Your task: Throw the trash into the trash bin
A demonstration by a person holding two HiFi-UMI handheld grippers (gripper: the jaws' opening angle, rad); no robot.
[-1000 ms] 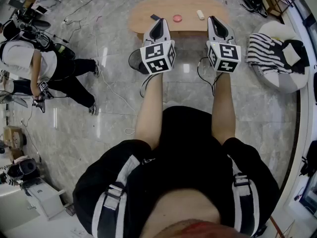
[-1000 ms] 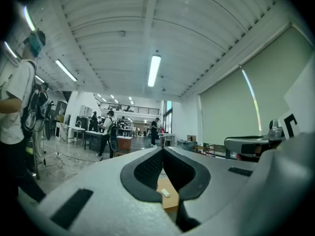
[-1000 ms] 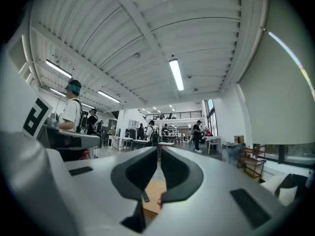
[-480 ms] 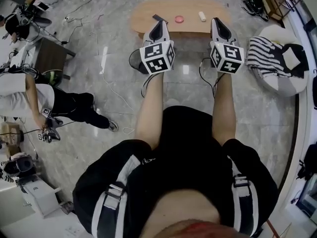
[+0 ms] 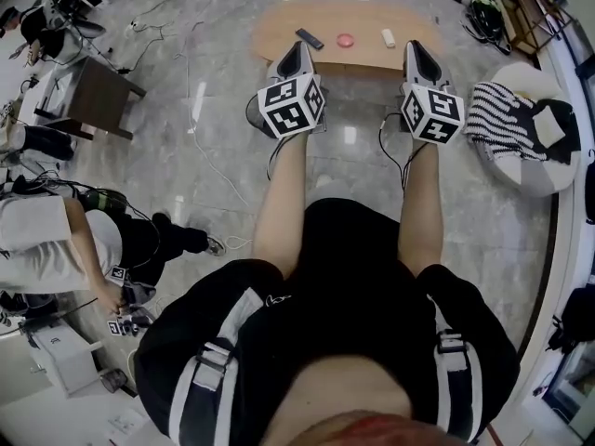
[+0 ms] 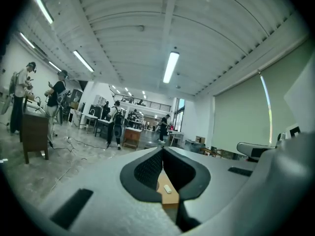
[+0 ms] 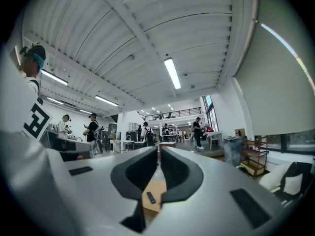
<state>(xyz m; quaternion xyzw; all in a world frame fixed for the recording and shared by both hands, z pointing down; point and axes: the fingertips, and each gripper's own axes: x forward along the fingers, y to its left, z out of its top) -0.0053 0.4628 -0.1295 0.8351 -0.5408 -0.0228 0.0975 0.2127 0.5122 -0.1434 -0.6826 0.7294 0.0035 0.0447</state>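
A low oval wooden table stands ahead on the marble floor. On it lie a black remote, a pink round thing and a small white piece. My left gripper and right gripper are held level side by side, with their tips at the table's near edge. Both are shut with nothing in them. The left gripper looks past its jaws at the white piece. The right gripper sees the remote. A dark round bin shows partly behind the left gripper's marker cube.
A pale beanbag with a striped cloth sits at the right. Cables trail over the floor at the left. A dark side table stands at the far left, and a person bends down at the lower left.
My left gripper has shifted slightly left and rolled a little, so the remote now shows beside it. The right gripper has kept still. The person at the left has moved toward the lower left.
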